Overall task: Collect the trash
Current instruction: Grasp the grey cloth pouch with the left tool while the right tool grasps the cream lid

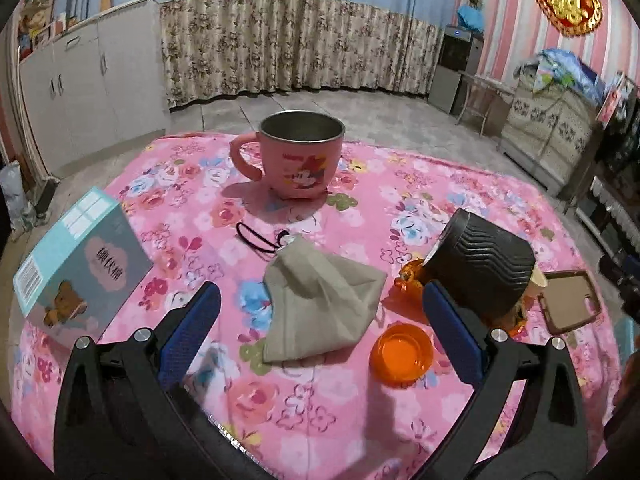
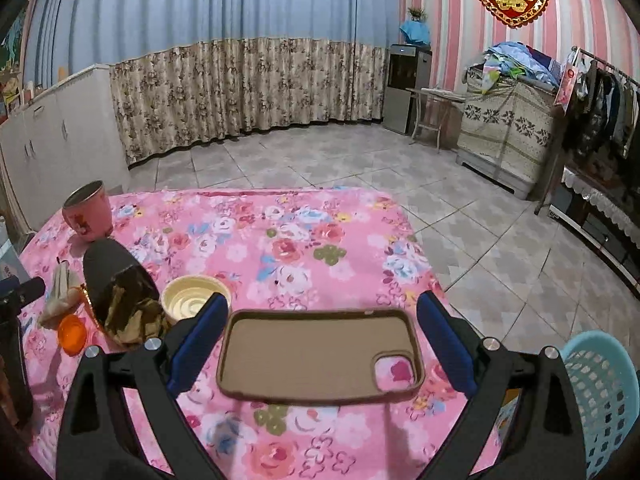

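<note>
Left tongs (image 1: 320, 308): fingers spread wide, holding nothing, above the pink floral cloth (image 1: 400, 420).
Grey pouch (image 1: 320, 308): lies flat between the left fingers, black cord trailing off its far end.
Orange dish (image 1: 401, 353): just inside the left tongs' right finger, beside the pouch.
Black ribbed cup (image 1: 486, 266): tipped on its side, beyond the right finger, crumpled foil wrapper at its mouth.
Pink mug (image 1: 298, 156): upright, well ahead of the left tongs.
Teal box (image 1: 80, 264): left of the left finger.
Right tongs (image 2: 320, 332): fingers wide apart, empty.
Brown phone case (image 2: 320, 356): flat, open side up, between the right fingers.
Cream cup (image 2: 195, 297): by the left fingertip.
Blue basket (image 2: 600, 396): right of the right tongs, off the table edge.
</note>
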